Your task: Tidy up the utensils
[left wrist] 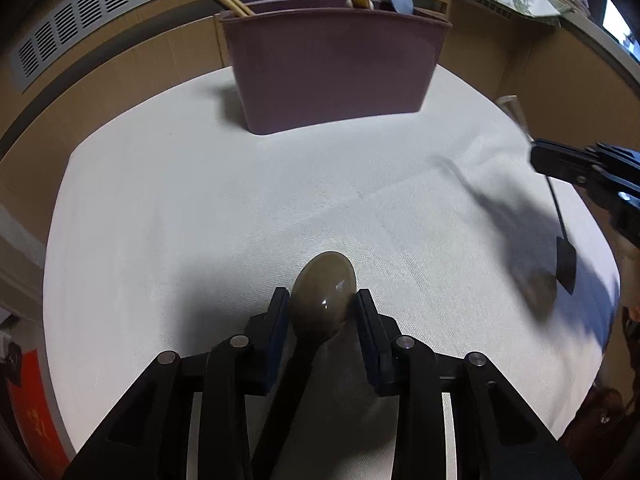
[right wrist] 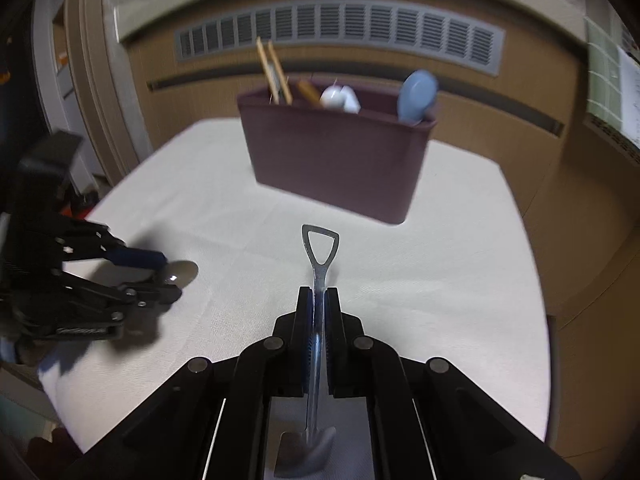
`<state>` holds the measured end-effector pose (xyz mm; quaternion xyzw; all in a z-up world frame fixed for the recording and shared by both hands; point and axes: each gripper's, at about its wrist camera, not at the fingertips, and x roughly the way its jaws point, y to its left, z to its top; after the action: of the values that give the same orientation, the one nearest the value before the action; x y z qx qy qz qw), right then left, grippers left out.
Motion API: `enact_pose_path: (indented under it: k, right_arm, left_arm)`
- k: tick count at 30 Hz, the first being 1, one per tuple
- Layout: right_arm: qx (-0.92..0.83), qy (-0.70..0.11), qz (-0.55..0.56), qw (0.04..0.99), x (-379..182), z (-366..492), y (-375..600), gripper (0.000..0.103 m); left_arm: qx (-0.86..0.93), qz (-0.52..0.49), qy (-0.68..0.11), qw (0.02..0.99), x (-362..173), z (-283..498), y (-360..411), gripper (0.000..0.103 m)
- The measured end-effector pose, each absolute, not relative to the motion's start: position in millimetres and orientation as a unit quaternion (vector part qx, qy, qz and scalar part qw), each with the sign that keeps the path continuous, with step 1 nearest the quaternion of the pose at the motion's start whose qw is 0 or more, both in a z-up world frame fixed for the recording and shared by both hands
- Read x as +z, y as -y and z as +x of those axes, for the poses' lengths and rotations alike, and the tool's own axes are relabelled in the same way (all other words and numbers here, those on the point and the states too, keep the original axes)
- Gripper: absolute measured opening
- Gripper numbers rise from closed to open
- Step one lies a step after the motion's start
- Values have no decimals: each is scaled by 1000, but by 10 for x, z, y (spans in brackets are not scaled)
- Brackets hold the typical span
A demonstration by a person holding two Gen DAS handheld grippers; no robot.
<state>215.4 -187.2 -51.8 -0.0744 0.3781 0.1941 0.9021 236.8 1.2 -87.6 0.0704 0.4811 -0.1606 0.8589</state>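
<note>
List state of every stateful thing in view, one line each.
left gripper: shut on brown spoon
brown spoon: held at the bowl
right gripper: shut on shovel spoon
shovel spoon: held by the shaft, off the cloth
purple caddy: upright, holding utensils
blue spoon: standing in caddy
chopsticks: leaning in caddy

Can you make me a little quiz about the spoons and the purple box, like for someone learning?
1. True or false: the right gripper is shut on the metal shovel-shaped spoon.
2. What does the left gripper hold between its fingers: A) chopsticks, B) the brown spoon, C) a cup?
3. Fill in: the blue spoon stands in the ____ of the purple utensil holder, seen from the right wrist.

Key: 1 true. 2 B. 3 right end.
</note>
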Motion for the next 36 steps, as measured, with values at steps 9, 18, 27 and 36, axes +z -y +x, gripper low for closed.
enact_pose_path:
  k: [9,18,27,36]
  right_arm:
    - [197,-329,-38,923,-169,1964,2143,1]
    - [201,-298,-48,932,34,1874,2129,0]
    - [214,-430,-24,877,-543,1967,2368,17]
    - [185,-455,-95,866,-953,1599,2295,29]
  left_arm:
    - [-158,-96,-337,923,-111,1855,-239,32]
    - [-163,-103,-323,926,46,1803,-240,32]
    - [-149,-160,-319,922,11,1743,-478,31]
    - [-138,-188,-318,919,-22,1720,-536,31]
